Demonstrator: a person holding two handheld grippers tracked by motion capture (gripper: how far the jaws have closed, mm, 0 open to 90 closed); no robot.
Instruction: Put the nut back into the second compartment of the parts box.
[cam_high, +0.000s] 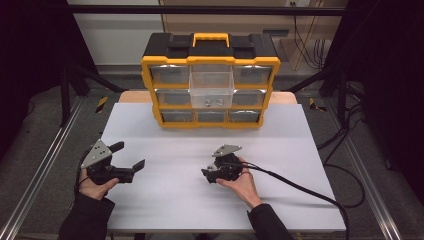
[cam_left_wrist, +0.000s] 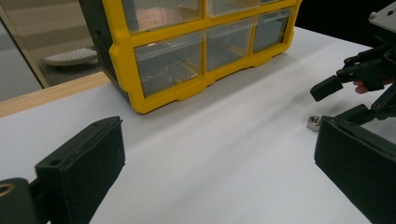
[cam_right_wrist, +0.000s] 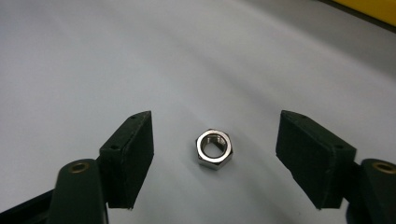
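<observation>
A small steel hex nut (cam_right_wrist: 214, 148) lies flat on the white table (cam_high: 165, 200). My right gripper (cam_right_wrist: 215, 130) is low over the table with its jaws on either side of the nut and a gap at each pad, so it is open. The left gripper view shows the same nut (cam_left_wrist: 314, 122) under the right gripper (cam_left_wrist: 338, 100). In the high view the right gripper (cam_high: 207, 168) is at centre right, held in a hand. My left gripper (cam_high: 130, 155) rests at the front left, open and empty, jaws wide (cam_left_wrist: 215, 140).
A yellow and black drawer organizer (cam_high: 210, 65) stands at the table's far edge. Its clear middle drawer (cam_high: 212, 90) is pulled out, with a couple of nuts inside. A black cable (cam_high: 300, 187) trails from the right gripper to the right.
</observation>
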